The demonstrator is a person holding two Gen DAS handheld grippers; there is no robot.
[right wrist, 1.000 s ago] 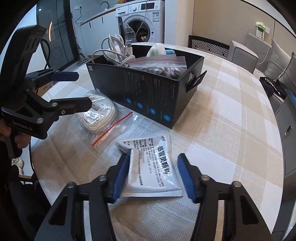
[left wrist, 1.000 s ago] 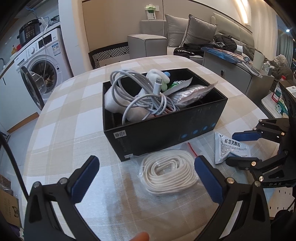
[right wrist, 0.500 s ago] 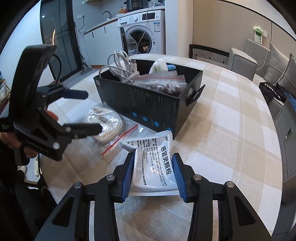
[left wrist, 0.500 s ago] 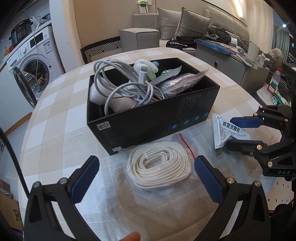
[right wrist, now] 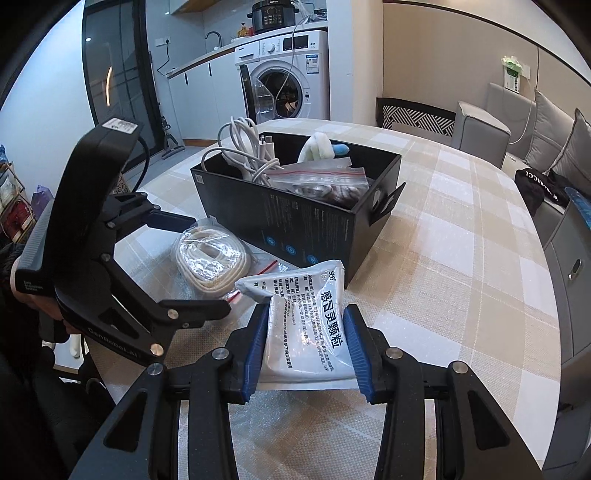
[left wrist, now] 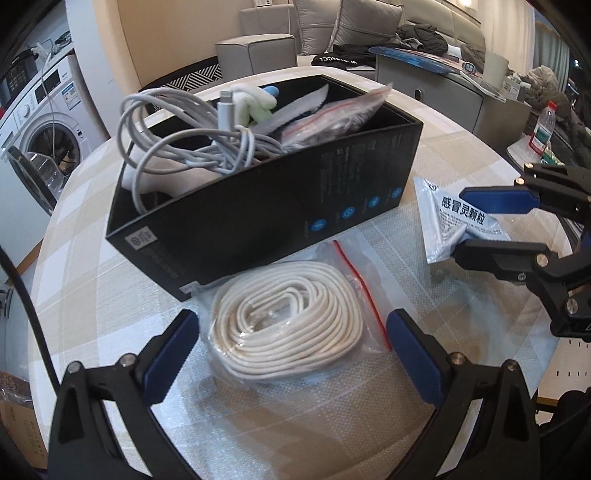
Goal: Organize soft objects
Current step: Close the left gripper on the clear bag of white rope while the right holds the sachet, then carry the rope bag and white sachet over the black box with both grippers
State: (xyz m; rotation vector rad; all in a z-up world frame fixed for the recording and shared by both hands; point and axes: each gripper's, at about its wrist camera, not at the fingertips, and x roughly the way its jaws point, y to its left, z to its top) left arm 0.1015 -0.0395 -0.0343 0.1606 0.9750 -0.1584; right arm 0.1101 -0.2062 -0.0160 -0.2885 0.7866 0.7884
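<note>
A black open box (left wrist: 258, 210) (right wrist: 295, 229) on the checked table holds grey cables, a white and blue soft thing and a zip bag. In front of it lies a clear zip bag with a coiled white cord (left wrist: 291, 325) (right wrist: 210, 258). My left gripper (left wrist: 291, 354) (right wrist: 199, 266) is open, with its fingers on either side of the cord bag. My right gripper (right wrist: 306, 332) (left wrist: 461, 225) is shut on a white medicine sachet (right wrist: 310, 325) (left wrist: 454, 225) and holds it lifted and crumpled above the table to the right of the box.
The round table (right wrist: 461, 258) has a beige checked cloth. A washing machine (right wrist: 284, 74) stands beyond it on one side. A grey sofa (left wrist: 332, 26) and a low cabinet (left wrist: 443, 85) stand on the other.
My right gripper has closed on the sachet and raised it off the table. My left gripper has moved forward over the cord bag, still open.
</note>
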